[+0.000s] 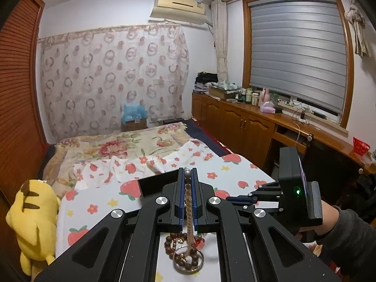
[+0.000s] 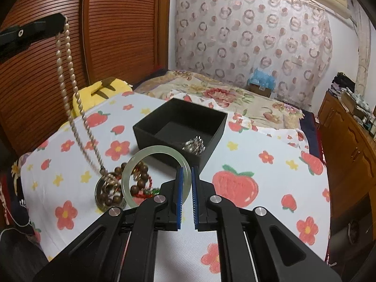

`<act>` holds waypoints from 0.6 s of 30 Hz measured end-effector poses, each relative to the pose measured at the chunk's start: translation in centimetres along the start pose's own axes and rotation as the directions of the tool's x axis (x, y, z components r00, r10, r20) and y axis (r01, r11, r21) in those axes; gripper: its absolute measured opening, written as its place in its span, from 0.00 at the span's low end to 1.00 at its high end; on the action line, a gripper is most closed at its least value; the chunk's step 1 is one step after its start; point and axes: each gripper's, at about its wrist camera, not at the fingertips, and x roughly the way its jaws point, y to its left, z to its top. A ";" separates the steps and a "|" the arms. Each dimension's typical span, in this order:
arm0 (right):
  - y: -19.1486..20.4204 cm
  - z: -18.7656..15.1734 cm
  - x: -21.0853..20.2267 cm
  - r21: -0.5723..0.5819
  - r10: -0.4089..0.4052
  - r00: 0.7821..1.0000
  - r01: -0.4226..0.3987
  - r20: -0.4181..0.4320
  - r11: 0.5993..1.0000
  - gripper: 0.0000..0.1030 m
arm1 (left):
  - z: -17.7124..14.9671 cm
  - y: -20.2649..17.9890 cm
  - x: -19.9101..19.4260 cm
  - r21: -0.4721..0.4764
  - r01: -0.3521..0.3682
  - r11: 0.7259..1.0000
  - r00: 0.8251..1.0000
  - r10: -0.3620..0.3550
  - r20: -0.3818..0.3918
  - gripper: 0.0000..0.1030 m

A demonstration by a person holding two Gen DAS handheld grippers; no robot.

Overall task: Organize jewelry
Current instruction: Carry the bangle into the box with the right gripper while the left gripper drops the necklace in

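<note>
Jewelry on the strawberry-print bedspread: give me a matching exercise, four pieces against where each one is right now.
1. long pearl-bead necklace
2. pale green jade bangle
3. spiky silver ornament
4. brown wooden-bead bracelet

A. lying on the bedspread
B. inside the black open box
C. pinched in the right tongs
D. hanging from the left tongs

Pairs: 1-D, 2-C, 3-B, 4-A

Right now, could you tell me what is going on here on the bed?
A person is sorting jewelry with a hand-held gripper in each hand. The left gripper is shut on a pearl necklace, whose lower end hangs down to the pile of wooden beads on the strawberry-print sheet. The right gripper pinches a pale green bangle by its rim. Just beyond stands an open black box that already holds a silvery piece.
</note>
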 end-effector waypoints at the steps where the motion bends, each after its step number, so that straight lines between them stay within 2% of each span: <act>1: -0.2 0.4 0.1 0.002 -0.003 1.000 0.003 0.002 1.000 0.08 | 0.2 0.1 0.1 0.001 -0.003 1.000 1.000 0.003 0.001 0.04; 18: -3.0 5.3 5.3 0.050 -0.056 0.998 0.055 0.019 0.997 0.08 | 3.6 1.0 3.1 0.038 -0.058 0.998 0.998 0.058 -0.002 0.04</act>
